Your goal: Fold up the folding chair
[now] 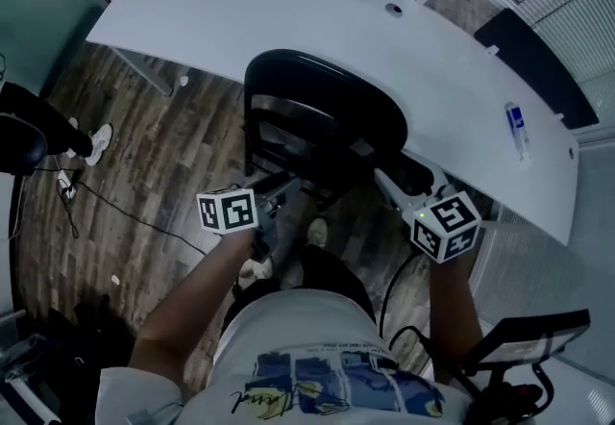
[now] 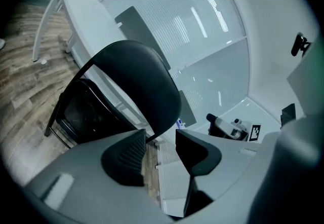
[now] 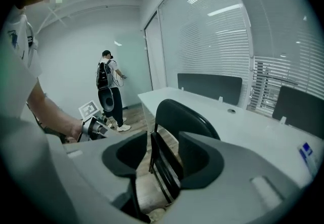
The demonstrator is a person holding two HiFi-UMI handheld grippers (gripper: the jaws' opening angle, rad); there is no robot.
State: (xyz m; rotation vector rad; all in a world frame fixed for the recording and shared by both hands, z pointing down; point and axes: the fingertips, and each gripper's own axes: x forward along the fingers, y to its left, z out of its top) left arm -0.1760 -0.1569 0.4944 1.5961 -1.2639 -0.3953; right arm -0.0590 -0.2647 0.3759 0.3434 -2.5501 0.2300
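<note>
A black folding chair [image 1: 322, 120], seemingly folded flat, stands just ahead of the left gripper [image 2: 161, 139] and right gripper [image 3: 163, 139]. Both are released, holding nothing.

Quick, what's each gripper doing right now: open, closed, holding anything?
Left gripper: open, holding nothing; the chair sits beyond its jaws.
Right gripper: open, holding nothing.

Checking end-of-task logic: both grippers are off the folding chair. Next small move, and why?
Likely draw both grippers back and stop. The folding chair looks already folded, seat upright against the backrest, standing beside the white table. The left gripper and right gripper are open, gripping nothing.
</note>
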